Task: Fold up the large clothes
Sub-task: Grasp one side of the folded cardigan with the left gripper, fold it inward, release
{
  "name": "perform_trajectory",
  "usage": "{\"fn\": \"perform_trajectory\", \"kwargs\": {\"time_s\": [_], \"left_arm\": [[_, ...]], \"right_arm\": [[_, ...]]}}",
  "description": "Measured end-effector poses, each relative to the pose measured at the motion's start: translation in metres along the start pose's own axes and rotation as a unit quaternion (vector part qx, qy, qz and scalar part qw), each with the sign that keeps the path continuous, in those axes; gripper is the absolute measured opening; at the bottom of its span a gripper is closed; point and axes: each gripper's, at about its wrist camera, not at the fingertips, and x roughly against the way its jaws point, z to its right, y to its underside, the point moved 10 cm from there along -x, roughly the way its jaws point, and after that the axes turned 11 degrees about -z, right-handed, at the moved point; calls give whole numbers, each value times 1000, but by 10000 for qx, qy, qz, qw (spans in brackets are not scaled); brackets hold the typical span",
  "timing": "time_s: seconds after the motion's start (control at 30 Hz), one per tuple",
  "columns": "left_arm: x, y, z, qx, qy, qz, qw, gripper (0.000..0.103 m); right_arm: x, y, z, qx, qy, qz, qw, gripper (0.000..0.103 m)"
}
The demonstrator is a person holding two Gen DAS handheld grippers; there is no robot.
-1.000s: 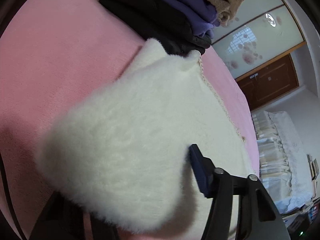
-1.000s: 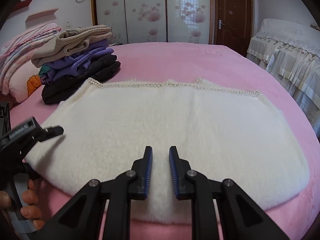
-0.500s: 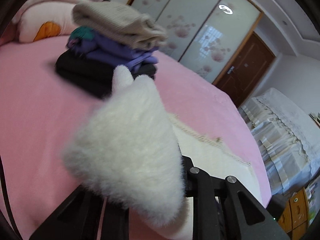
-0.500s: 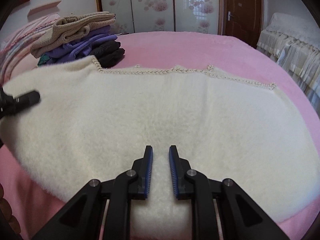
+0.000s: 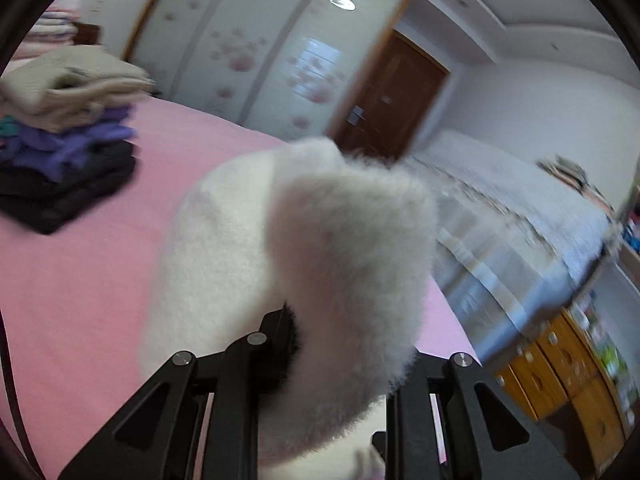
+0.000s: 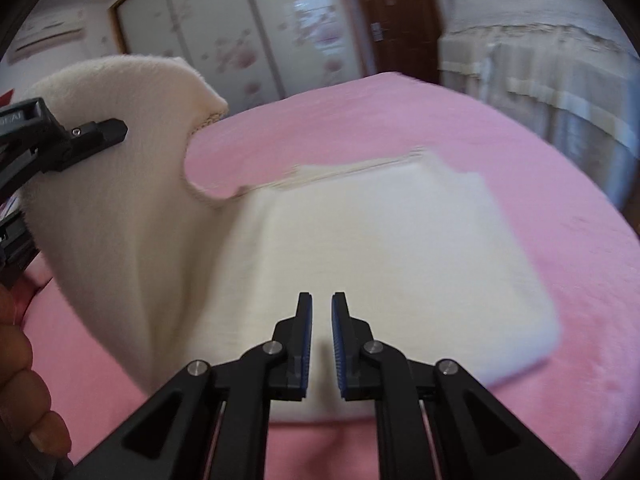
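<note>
A fluffy white garment (image 6: 380, 240) lies on the pink bed (image 6: 480, 120). My left gripper (image 6: 80, 136) is shut on the garment's left end and holds it lifted high, so the cloth arcs up from the bed. In the left wrist view that end (image 5: 320, 260) drapes over the jaws and hides the fingertips. My right gripper (image 6: 321, 320) hovers low over the garment's near edge. Its blue-padded jaws stand a narrow gap apart, with nothing between them.
A stack of folded clothes (image 5: 68, 128), beige on purple on black, sits at the bed's far left. A second bed with white cover (image 5: 520, 208), a wooden drawer unit (image 5: 568, 368), a brown door (image 5: 388, 96) and wardrobe doors (image 6: 224, 40) lie beyond.
My left gripper has lifted the garment's left end up off the bed and swung it rightward. The right gripper stays over the near edge with its gap unchanged.
</note>
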Motion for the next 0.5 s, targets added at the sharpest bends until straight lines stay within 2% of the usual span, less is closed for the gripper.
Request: {"fn": "perform_trajectory", "kwargs": {"time_s": [0.1, 0.2, 0.3, 0.37, 0.4, 0.47, 0.5], "left_arm": [[-37, 31, 30, -373, 142, -423, 9983, 18], [-84, 73, 40, -807, -175, -1073, 9908, 18], [-96, 90, 37, -1057, -354, -1111, 9875, 20], [-94, 91, 36, -1161, -311, -1102, 9866, 21], [-93, 90, 34, -1170, -244, -1170, 9859, 27], [-92, 90, 37, -1110, -8, -1335, 9848, 45], [-88, 88, 38, -1055, 220, -1422, 9840, 61]], "right_arm": [[12, 6, 45, -389, 329, 39, 9987, 10], [12, 15, 74, -636, 482, -85, 9968, 10], [6, 23, 85, -705, 519, -259, 9958, 10], [3, 26, 84, -703, 485, -295, 9959, 10], [4, 27, 82, -689, 483, -291, 9960, 10], [3, 24, 75, -654, 420, -284, 9966, 10], [4, 23, 72, -656, 364, -275, 9968, 10]]}}
